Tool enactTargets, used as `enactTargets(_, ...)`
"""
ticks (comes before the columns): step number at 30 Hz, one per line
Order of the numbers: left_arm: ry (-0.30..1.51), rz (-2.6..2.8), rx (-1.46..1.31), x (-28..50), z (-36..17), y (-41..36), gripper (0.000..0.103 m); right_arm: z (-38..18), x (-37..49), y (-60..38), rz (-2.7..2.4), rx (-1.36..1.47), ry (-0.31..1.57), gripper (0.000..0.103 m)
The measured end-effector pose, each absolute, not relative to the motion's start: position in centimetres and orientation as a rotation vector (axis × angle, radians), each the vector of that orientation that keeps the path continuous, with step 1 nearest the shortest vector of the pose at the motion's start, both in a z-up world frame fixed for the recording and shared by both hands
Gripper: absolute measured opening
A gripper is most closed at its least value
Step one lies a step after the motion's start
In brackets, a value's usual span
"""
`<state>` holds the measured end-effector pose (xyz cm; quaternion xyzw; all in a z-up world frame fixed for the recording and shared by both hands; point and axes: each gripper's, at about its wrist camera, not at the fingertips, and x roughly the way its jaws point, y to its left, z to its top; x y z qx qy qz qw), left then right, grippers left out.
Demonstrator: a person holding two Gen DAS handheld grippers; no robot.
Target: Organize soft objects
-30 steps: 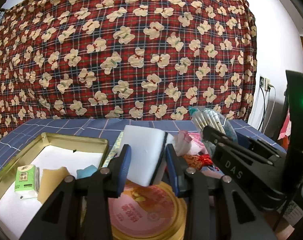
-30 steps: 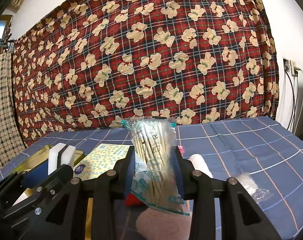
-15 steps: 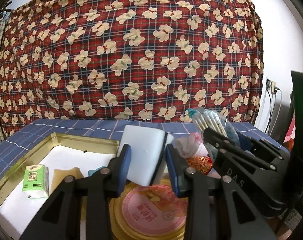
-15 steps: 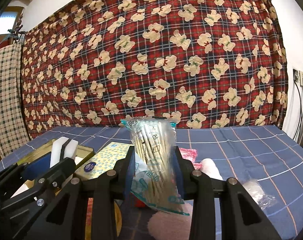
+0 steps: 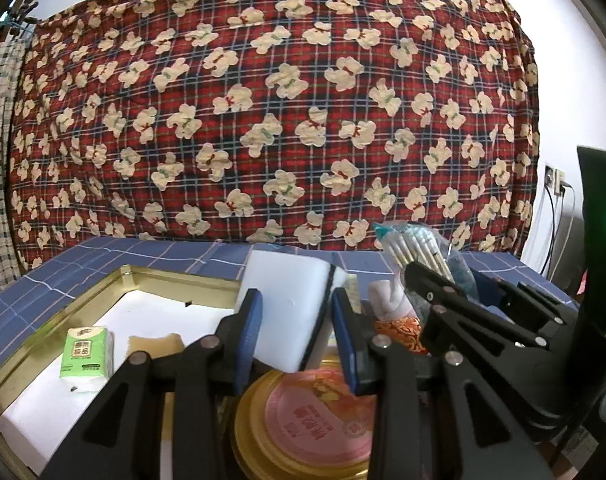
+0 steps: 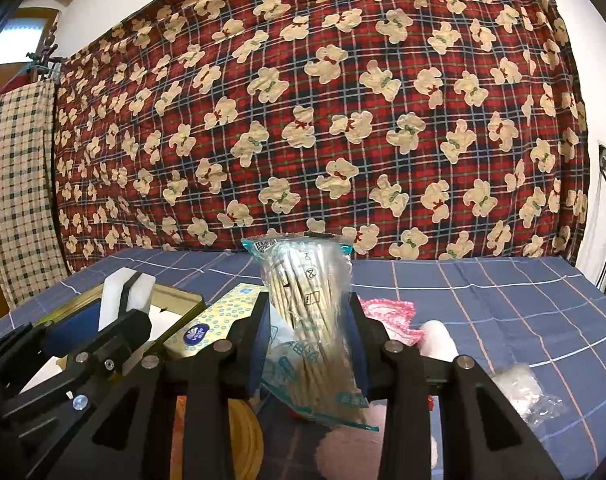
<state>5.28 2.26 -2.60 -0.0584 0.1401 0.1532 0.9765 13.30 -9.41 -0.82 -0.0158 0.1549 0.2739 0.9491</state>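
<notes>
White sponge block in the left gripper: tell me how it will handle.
The white sponge block probably weighs little, being foam-like. It likely squashes under the left gripper pads. Flat faces suggest it won't roll once laid in the gold tin.

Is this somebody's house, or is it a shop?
Most likely a room in a home. A teddy-bear blanket hangs across the wall, a blue checked cloth covers the table or bed, and a gold tin tray holds a tissue pack.
</notes>
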Motion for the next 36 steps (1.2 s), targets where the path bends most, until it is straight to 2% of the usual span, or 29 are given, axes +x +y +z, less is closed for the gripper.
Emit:
enactTargets(29, 0.232, 0.286, -0.227, 2.5, -2.5, 4.9, 0.034, -1.0, 12.9, -5.8, 0.648, -0.052, 0.348, 0.039)
enactTargets(36, 0.223, 0.245, -0.271, 0.7, -1.1, 6.4, 0.034, -1.2, 12.9, -5.2, 0.656, -0.051, 0.366, 0.039)
